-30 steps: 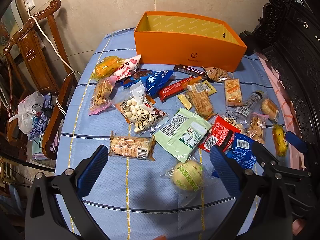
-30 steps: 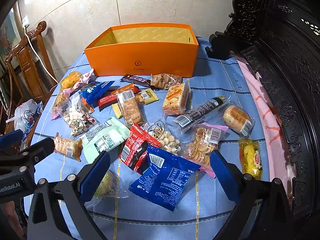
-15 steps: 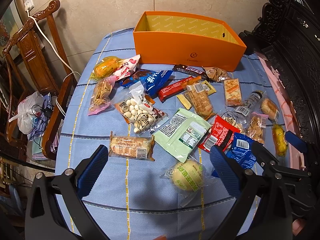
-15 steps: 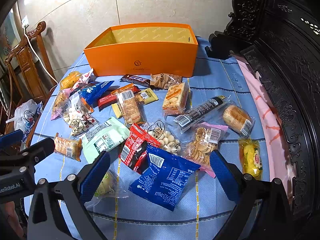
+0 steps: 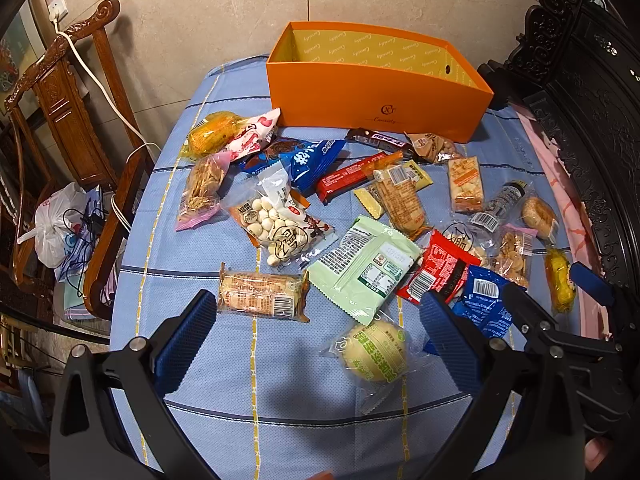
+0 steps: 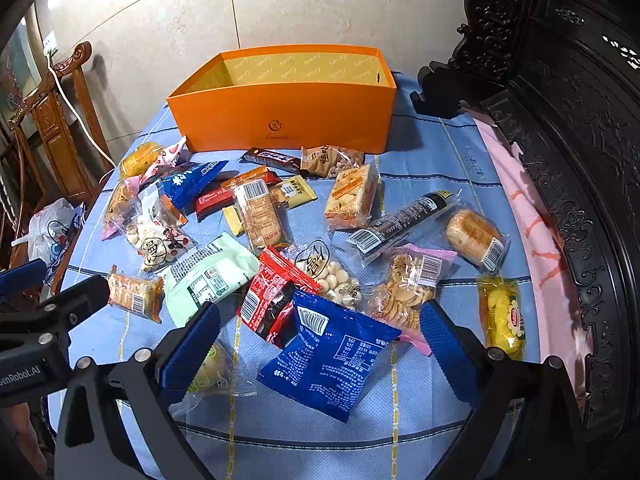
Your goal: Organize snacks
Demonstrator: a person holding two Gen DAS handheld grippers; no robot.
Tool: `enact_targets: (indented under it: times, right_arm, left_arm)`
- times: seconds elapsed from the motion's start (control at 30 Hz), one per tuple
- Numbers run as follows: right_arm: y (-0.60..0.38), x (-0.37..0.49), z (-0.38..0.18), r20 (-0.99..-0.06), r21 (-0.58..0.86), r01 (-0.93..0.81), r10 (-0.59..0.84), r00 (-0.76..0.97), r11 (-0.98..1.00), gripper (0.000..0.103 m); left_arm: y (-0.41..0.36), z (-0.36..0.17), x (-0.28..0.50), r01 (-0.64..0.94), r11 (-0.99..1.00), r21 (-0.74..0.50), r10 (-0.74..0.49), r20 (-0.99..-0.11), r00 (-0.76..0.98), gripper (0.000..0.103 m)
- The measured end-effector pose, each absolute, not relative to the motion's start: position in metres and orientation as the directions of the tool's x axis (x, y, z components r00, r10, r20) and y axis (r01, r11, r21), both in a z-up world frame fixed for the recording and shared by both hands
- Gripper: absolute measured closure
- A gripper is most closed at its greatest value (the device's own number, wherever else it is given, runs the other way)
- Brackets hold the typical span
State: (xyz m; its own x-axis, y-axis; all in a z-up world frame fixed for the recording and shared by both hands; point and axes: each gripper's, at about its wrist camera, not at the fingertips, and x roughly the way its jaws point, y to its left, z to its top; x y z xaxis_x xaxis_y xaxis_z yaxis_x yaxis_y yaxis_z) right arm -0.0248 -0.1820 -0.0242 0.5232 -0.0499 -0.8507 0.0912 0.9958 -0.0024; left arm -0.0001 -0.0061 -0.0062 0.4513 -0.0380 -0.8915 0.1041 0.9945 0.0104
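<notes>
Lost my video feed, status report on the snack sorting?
Both hand-held grippers, left and right, open, holding nothing. Snacks scattered on the tablecloth; none visible in the orange box. Nothing blocking.

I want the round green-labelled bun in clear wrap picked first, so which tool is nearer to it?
Left. The left tool hangs open with the round green-labelled bun between its fingers. The right tool is open over the blue foil packet, the bun beside its left finger.

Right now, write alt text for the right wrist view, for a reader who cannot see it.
Open right tongs hover over a blue snack bag among wrapped snacks scattered on a blue cloth-covered table. An orange box, its visible interior empty, stands at the far side, and the left tongs show at the left edge.
</notes>
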Motion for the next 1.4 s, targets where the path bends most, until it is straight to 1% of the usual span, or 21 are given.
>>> enact_targets:
  times: [0.27, 0.4, 0.5, 0.6, 0.7, 0.8, 0.9, 1.1, 1.17, 1.4]
  right_arm:
    - [-0.182, -0.024, -0.025, -0.851, -0.006, 0.090, -0.052, 0.523, 0.996, 0.003]
    - [-0.180, -0.024, -0.024, -0.845, -0.054, 0.081, -0.089, 0.528, 0.995, 0.003]
    - [-0.183, -0.022, -0.030, -0.857, -0.019, 0.069, -0.052, 0.512, 0.997, 0.003]
    - [-0.186, -0.021, -0.038, -0.875, 0.042, 0.046, 0.015, 0.483, 0.998, 0.003]
    - [-0.191, -0.020, -0.044, -0.886, 0.083, 0.042, 0.055, 0.461, 0.996, 0.003]
    - [-0.201, -0.018, -0.049, -0.889, 0.127, 0.057, 0.088, 0.449, 0.990, 0.003]
    - [-0.206, -0.017, -0.055, -0.897, 0.107, 0.057, 0.071, 0.437, 0.993, 0.003]
    - [-0.217, -0.015, -0.060, -0.895, 0.043, 0.032, 0.024, 0.446, 0.999, 0.003]
    - [-0.223, -0.013, -0.062, -0.896, 0.039, 0.033, 0.020, 0.444, 0.999, 0.003]
    - [-0.230, 0.005, -0.071, -0.898, 0.039, 0.039, 0.018, 0.440, 0.998, 0.003]
  left_arm:
    - [-0.006, -0.006, -0.001, 0.106, 0.994, 0.009, -0.041, -0.891, 0.452, 0.004]
    - [-0.007, -0.009, -0.002, 0.112, 0.994, 0.000, -0.052, -0.890, 0.453, 0.004]
    - [-0.007, -0.011, 0.002, 0.122, 0.992, -0.024, -0.077, -0.891, 0.448, 0.004]
    - [-0.007, -0.015, 0.003, 0.132, 0.991, -0.032, -0.088, -0.892, 0.444, 0.004]
    - [-0.009, -0.024, 0.004, 0.161, 0.987, 0.025, -0.051, -0.892, 0.449, 0.004]
    - [-0.008, -0.037, 0.007, 0.174, 0.984, 0.034, -0.042, -0.908, 0.417, 0.004]
    - [-0.003, -0.046, 0.010, 0.176, 0.984, 0.009, -0.061, -0.922, 0.384, 0.004]
    - [0.002, -0.061, 0.020, 0.206, 0.977, 0.048, -0.033, -0.927, 0.374, 0.004]
    - [0.009, -0.066, 0.029, 0.187, 0.980, 0.061, -0.012, -0.930, 0.367, 0.004]
    - [0.026, -0.076, 0.070, 0.138, 0.989, 0.044, -0.007, -0.938, 0.347, 0.004]
